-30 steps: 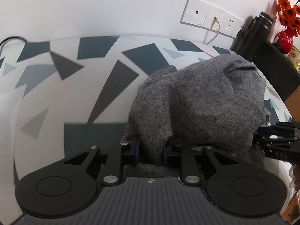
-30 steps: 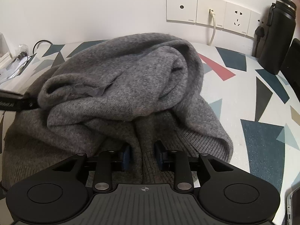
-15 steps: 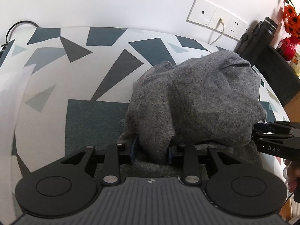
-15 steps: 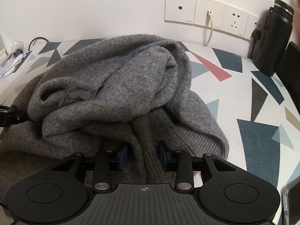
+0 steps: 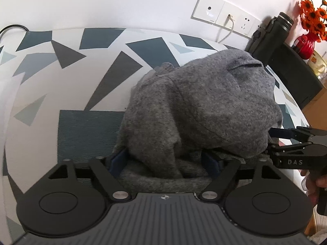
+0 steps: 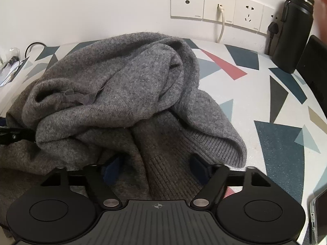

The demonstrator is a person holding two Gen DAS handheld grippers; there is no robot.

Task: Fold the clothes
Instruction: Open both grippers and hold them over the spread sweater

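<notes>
The grey knit sweater (image 6: 126,102) lay bunched in a soft heap on the triangle-patterned table (image 6: 282,143), no clear long axis, ribbed hem toward the right gripper (image 6: 156,169). Both it and the left gripper (image 5: 165,161) had just spread, fabric loose between unpressed pads.

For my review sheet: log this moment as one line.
step: release after fold | left gripper: open, jaws just opened | right gripper: open, jaws just opened | grey sweater: bunched on table
</notes>
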